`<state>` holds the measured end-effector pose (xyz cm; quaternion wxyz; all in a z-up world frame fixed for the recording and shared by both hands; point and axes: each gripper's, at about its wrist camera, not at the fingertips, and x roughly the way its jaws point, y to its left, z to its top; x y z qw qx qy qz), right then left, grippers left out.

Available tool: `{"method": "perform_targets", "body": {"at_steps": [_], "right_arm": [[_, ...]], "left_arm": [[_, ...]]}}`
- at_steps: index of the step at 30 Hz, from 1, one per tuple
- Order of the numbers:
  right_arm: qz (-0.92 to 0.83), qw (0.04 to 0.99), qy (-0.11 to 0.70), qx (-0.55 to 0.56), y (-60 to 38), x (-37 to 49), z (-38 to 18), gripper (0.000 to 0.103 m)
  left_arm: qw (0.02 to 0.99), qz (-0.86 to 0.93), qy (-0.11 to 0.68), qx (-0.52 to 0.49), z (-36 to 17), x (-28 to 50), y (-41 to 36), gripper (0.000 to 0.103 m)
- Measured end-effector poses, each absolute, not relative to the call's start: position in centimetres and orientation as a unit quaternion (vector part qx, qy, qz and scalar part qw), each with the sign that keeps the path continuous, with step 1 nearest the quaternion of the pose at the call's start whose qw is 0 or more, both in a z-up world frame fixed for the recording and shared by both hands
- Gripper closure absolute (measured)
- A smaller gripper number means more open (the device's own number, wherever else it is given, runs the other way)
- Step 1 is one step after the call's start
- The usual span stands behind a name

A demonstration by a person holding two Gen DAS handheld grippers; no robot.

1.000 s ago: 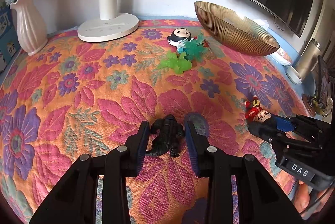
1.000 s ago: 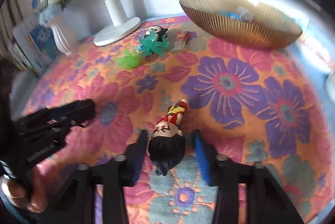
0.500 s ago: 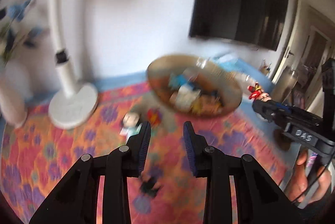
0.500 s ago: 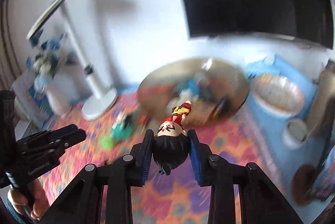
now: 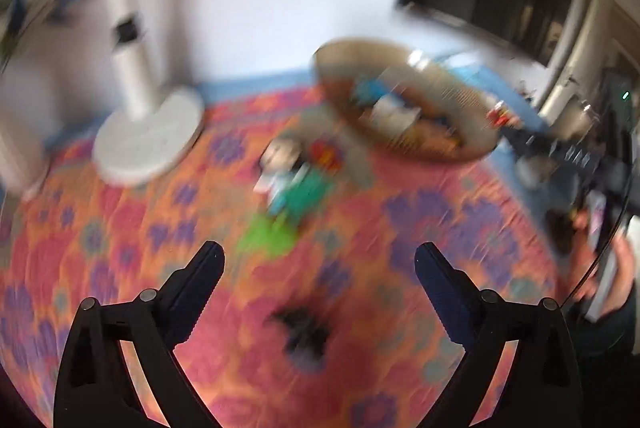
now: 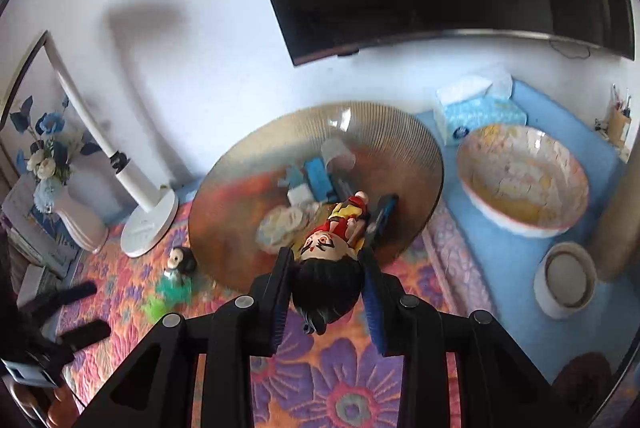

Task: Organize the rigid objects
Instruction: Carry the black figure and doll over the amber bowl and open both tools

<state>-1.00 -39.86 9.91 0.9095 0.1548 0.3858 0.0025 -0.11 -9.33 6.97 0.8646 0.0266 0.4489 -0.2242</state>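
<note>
My right gripper [image 6: 326, 268] is shut on a black-haired doll in red and yellow [image 6: 332, 260] and holds it in the air over the near rim of the gold bowl [image 6: 416, 147], which holds several small items. My left gripper [image 5: 320, 260] is open wide and empty, high above a black toy figure [image 5: 304, 332] lying on the floral cloth. The left wrist view is blurred. A green toy [image 5: 266, 236], a teal toy [image 5: 304, 191] and a small white-faced figure [image 5: 280, 155] lie between the black figure and the gold bowl [image 5: 400, 87].
A white lamp base [image 5: 148, 143] stands at the back left and a white vase with blue flowers [image 6: 76, 211] further left. Right of the gold bowl are a patterned bowl [image 6: 524, 179], a tissue box [image 6: 480, 111] and a white cup [image 6: 564, 280].
My left gripper has opened wide and dropped the black figure to the cloth. My right gripper has lifted the doll from the cloth up to over the gold bowl.
</note>
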Motion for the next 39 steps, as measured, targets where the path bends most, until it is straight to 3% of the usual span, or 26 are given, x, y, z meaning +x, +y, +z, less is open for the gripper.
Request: {"method": "perform_targets", "body": {"at_steps": [7, 8, 11, 12, 20, 25, 26, 27, 28, 39], "right_arm": [[0.020, 0.909, 0.385, 0.156, -38.2, -1.5, 9.6, 0.071], [0.017, 0.911, 0.384, 0.148, -38.0, -1.7, 9.8, 0.071], [0.013, 0.916, 0.378, 0.134, -38.0, -2.2, 10.0, 0.071], [0.012, 0.917, 0.375, 0.133, -38.3, -2.3, 10.2, 0.071], [-0.021, 0.918, 0.370, 0.142, -41.3, 1.3, 11.5, 0.071], [-0.029, 0.908, 0.387, 0.155, -42.4, 5.3, 10.5, 0.068], [-0.032, 0.910, 0.384, 0.156, -42.7, 5.8, 10.5, 0.062], [-0.044, 0.909, 0.384, 0.156, -43.1, 6.0, 10.5, 0.045], [-0.060, 0.909, 0.381, 0.160, -43.7, 5.8, 10.6, 0.042], [0.022, 0.909, 0.361, 0.208, -41.9, -0.6, 12.4, 0.040]], "left_arm": [[0.834, -0.226, 0.504, 0.001, 1.5, -0.8, -8.6, 0.014], [0.839, -0.223, 0.495, 0.006, 1.4, -0.8, -9.0, 0.022], [0.853, -0.202, 0.479, 0.049, 1.5, -0.5, -10.3, 0.061], [0.852, -0.207, 0.478, 0.052, 1.9, -0.6, -10.6, 0.062], [0.879, -0.289, 0.377, 0.043, 11.7, 2.5, -17.3, 0.061], [0.883, -0.298, 0.359, 0.056, 13.4, 7.5, -23.2, 0.055], [0.878, -0.315, 0.356, 0.048, 13.3, 8.3, -23.8, 0.037], [0.878, -0.318, 0.353, 0.048, 13.2, 8.9, -24.2, 0.016], [0.885, -0.302, 0.351, 0.048, 13.0, 9.2, -24.4, 0.014], [0.880, -0.258, 0.398, -0.032, 10.6, 5.6, -14.3, 0.014]]}}
